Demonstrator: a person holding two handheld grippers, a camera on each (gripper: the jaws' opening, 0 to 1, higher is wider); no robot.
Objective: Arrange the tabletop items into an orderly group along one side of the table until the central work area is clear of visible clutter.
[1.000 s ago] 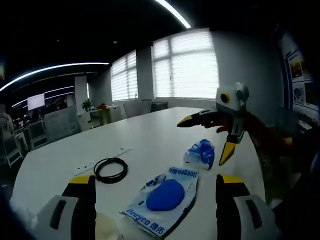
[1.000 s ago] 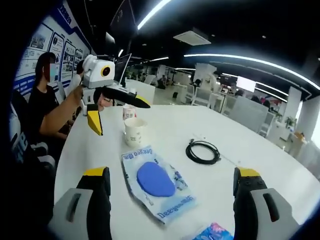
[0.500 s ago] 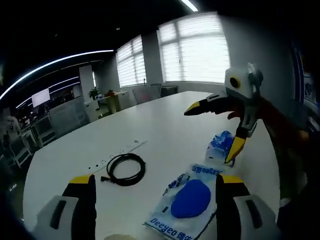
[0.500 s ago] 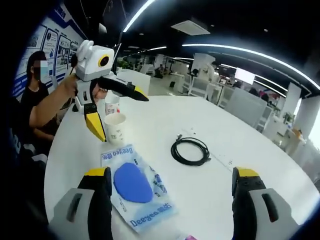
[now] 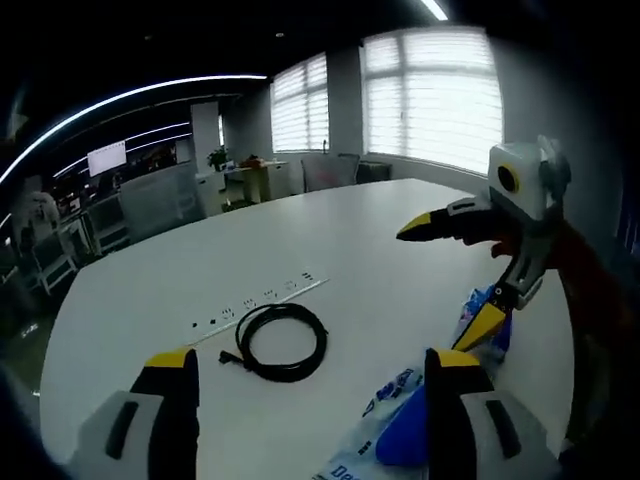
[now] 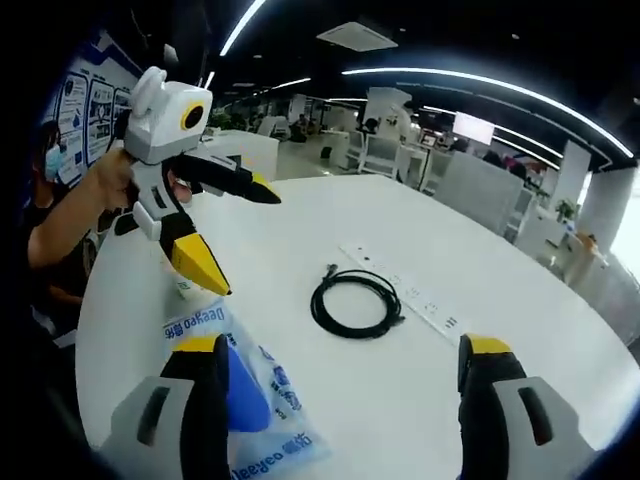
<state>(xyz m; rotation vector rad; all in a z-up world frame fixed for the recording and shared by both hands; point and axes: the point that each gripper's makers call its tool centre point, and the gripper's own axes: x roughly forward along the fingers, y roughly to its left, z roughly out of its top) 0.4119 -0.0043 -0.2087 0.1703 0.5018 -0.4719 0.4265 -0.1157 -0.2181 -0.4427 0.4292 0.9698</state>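
Note:
A coiled black cable (image 5: 280,340) (image 6: 355,300) lies mid-table beside a flush socket strip (image 5: 260,298) (image 6: 405,292). A clear package with a blue pad (image 5: 395,440) (image 6: 250,400) lies flat under the near jaws of both views. A small blue packet (image 5: 488,318) rests by the right gripper's lower jaw. A paper cup (image 6: 184,288) peeks out behind the left gripper. My left gripper (image 5: 310,358) (image 6: 240,240) is open and holds nothing. My right gripper (image 6: 340,345) (image 5: 448,278) is also open and bare, hovering above the table.
The white table (image 5: 150,290) (image 6: 520,330) is round-ended, with office chairs and desks beyond it. A person (image 6: 50,170) sits at the table's edge behind the left gripper. Windows with blinds (image 5: 430,100) fill the far wall.
Both views have swung toward the black cable, which now sits nearer their centres. The package has slid to the lower edge of each view. Both grippers stay open.

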